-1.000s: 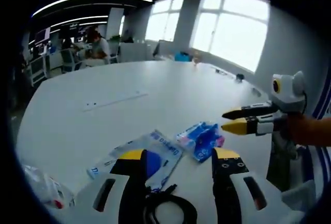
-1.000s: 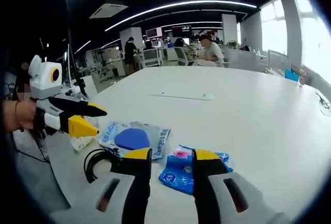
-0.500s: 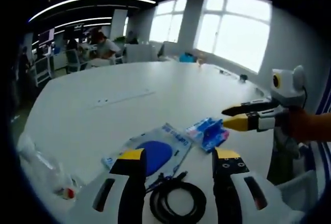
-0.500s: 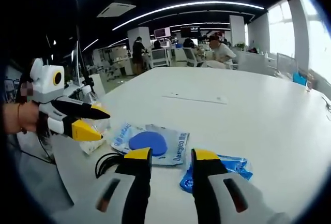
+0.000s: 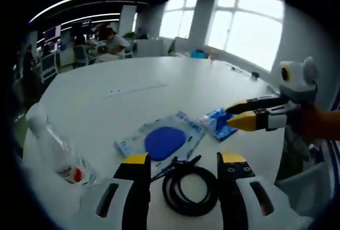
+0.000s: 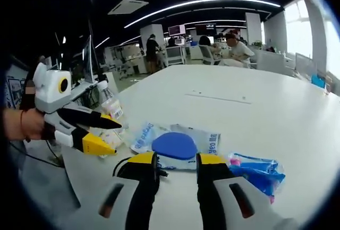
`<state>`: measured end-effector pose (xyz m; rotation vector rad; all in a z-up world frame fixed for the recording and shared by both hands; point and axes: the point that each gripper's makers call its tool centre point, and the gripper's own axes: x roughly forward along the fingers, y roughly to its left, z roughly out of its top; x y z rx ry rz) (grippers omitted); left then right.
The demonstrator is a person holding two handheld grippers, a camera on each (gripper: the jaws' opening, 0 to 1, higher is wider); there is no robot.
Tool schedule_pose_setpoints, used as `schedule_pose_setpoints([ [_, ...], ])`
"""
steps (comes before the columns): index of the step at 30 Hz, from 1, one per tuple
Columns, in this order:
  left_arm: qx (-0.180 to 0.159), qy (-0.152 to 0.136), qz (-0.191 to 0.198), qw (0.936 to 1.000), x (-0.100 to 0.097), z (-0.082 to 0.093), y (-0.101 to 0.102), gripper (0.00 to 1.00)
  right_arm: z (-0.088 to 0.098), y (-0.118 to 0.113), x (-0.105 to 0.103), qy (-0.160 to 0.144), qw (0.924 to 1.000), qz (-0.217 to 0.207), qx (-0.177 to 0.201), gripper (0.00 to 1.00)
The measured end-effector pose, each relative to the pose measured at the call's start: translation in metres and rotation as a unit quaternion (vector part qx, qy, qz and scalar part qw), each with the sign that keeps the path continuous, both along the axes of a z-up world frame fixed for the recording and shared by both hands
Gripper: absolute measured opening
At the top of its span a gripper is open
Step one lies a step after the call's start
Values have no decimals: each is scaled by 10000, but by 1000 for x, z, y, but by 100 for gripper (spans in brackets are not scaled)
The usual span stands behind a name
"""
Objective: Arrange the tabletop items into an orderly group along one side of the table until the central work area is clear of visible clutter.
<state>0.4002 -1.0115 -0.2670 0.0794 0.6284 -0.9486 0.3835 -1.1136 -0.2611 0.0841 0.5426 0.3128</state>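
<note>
Reading "Daeged" on blue-disc packet

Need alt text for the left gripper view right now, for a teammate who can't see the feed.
The left gripper, jaws open, hangs over a coiled black cable on a white table. Beyond the cable lie a clear packet with a blue disc and a blue packet, which the right gripper reaches toward. A clear plastic bottle lies at the left.

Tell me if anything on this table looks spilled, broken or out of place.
Nothing looks spilled or broken. The plastic bottle lies tipped on its side near the table edge, and the black cable, the clear packet with the blue disc and the blue packet lie loosely beside it, at different angles rather than lined up.
</note>
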Motion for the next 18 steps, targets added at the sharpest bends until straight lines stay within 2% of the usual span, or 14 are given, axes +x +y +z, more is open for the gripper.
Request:
schedule_pose_setpoints([
  [6,10,111,76,9999,-5,-9,8,46,-9,16,-3,76,9999,133,18,28],
  [18,126,248,92,9996,-15,-27,18,46,-23,25,-9,252,9995,183,-16,28],
])
